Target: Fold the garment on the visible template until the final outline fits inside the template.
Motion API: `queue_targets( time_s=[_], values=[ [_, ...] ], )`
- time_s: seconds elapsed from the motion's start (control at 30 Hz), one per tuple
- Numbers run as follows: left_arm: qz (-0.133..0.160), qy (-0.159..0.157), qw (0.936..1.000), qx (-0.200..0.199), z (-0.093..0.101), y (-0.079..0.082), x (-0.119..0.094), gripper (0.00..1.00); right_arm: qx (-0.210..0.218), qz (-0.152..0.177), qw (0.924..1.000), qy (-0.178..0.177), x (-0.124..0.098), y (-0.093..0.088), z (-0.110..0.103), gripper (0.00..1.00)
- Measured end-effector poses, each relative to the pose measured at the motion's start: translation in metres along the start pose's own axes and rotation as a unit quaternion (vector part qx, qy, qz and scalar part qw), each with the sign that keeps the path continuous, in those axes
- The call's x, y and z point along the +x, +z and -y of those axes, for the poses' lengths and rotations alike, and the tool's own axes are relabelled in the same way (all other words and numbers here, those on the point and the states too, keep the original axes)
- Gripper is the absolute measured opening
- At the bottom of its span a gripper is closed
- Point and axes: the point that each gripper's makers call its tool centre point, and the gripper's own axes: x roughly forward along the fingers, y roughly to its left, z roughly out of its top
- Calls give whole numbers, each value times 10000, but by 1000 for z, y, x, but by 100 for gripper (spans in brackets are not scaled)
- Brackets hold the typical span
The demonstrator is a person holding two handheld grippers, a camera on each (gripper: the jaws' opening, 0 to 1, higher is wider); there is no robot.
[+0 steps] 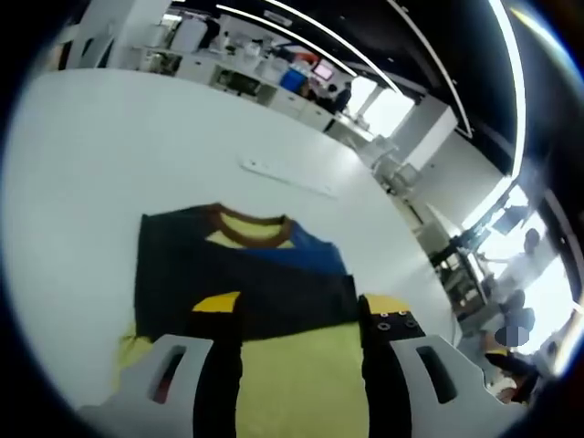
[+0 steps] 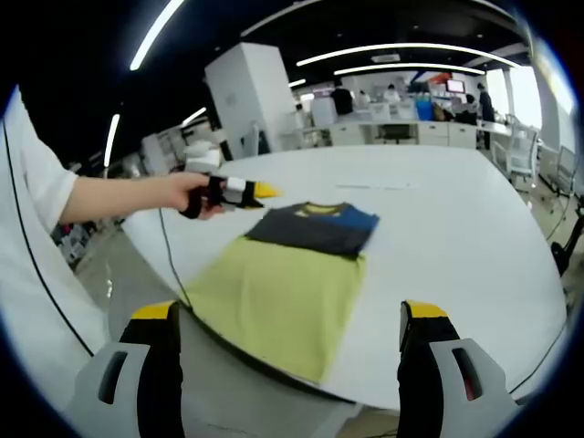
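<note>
A folded dark navy garment point(image 1: 242, 274) with a blue panel, yellow collar and brown neck trim lies on the far end of a yellow-green template point(image 1: 301, 383). My left gripper point(image 1: 301, 310) hovers just above the near edge of the garment, jaws wide apart and open, nothing between them. In the right gripper view the garment point(image 2: 315, 226) rests on the template point(image 2: 274, 301), which reaches the table's near edge. My right gripper point(image 2: 290, 315) stands open, back from the table and off the cloth. A hand holds the left gripper point(image 2: 251, 192) beside the garment's left corner.
The round white table point(image 2: 456, 228) has wide bare room to the right of the template. A thin white strip point(image 1: 287, 178) lies beyond the garment. A person's arm point(image 2: 119, 196) and a black cable point(image 2: 169, 260) cross at the left. Office desks and people stand far behind.
</note>
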Motion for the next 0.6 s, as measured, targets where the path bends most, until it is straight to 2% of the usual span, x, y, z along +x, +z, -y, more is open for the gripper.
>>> queue_targets(
  time_s=[0.3, 0.6],
  values=[
    [200, 28, 9998, 68, -19, 10, -38, 59, -23, 35, 10000, -73, 6, 6, 8, 99],
    [285, 20, 9989, 378, -22, 14, -66, 75, -21, -48, 10000, 29, 19, 3, 4, 99]
  ],
)
